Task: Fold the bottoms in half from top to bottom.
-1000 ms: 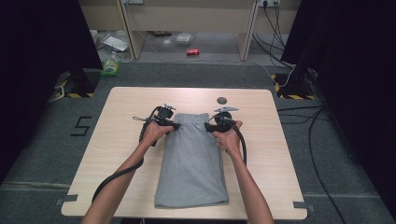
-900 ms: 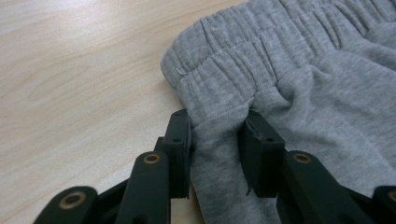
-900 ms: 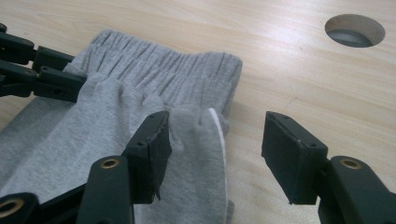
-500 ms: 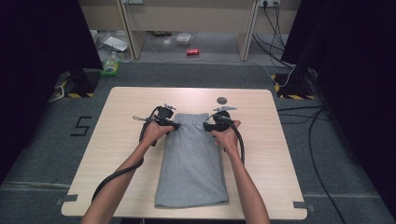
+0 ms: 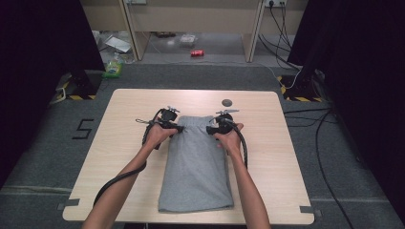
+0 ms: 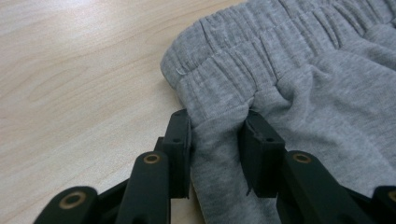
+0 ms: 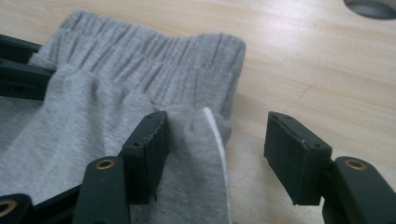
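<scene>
A grey jersey garment (image 5: 196, 167) with an elastic waistband lies lengthwise on the wooden table (image 5: 286, 157), waistband at the far end. My left gripper (image 5: 177, 128) sits at the waistband's left corner. In the left gripper view its jaws (image 6: 217, 121) pinch a bunched fold of the grey cloth (image 6: 303, 70) just below the waistband. My right gripper (image 5: 211, 129) is at the right corner. It stands open (image 7: 215, 119): one pad rests against the cloth's edge (image 7: 140, 74), the other is apart from it over bare wood. The left gripper's black jaws (image 7: 18, 70) show at that view's left edge.
A dark round spot (image 5: 227, 101) marks the table just beyond the right gripper. Bare wood lies to both sides of the garment. On the floor beyond the table are a red can (image 5: 197, 53), a green item (image 5: 113, 69) and cables (image 5: 305, 119).
</scene>
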Demonstrator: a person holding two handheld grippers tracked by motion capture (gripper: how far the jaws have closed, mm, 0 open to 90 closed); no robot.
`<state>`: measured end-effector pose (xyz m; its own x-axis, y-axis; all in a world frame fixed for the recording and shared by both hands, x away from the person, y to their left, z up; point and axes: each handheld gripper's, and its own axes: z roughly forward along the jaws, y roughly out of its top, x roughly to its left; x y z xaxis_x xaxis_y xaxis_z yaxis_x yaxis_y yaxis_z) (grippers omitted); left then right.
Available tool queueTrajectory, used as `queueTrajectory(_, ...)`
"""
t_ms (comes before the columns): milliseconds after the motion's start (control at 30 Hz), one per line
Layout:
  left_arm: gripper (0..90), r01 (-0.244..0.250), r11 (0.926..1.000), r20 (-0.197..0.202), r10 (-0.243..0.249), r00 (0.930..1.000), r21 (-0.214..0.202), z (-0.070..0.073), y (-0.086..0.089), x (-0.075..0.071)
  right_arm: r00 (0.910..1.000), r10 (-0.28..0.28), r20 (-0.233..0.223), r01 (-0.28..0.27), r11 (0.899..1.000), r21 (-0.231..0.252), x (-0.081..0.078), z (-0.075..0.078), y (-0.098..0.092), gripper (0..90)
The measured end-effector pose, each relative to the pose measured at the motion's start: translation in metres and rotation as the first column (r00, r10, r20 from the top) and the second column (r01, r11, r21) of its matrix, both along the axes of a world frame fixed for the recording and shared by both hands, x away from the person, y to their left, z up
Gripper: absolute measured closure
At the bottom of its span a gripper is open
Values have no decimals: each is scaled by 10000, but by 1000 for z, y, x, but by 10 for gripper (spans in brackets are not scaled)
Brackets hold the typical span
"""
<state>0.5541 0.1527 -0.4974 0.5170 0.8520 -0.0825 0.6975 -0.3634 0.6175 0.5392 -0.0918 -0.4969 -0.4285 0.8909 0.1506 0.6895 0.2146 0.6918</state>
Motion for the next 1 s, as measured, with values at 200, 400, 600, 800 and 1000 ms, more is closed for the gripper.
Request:
queueTrajectory(200, 650, -43, 10000, 40, 43, 10000, -43, 0, 0, -1, 9999, 4, -168, -6, 9999, -166, 2, -8, 3, 414)
queueTrajectory(400, 650, -57, 10000, 91, 57, 9999, -35, -1, 0, -1, 9999, 153, -19, -154, 9993, -345, 2, -8, 5, 486)
queueTrajectory(600, 652, -32, 10000, 129, 33, 9999, -44, -1, 0, -2, 9995, 164, -285, -159, 9997, 175, 0, -8, 5, 690)
queueTrajectory(800, 695, -35, 9993, 88, 39, 10000, -384, -1, 2, -1, 9992, 53, -398, -15, 9954, 958, 0, -10, 0, 817)
queueTrajectory(1000, 740, 2, 9992, 522, 19, 9986, -390, 10, -1, 2, 10000, -12, -76, 21, 9930, 1185, 2, -4, -2, 833)
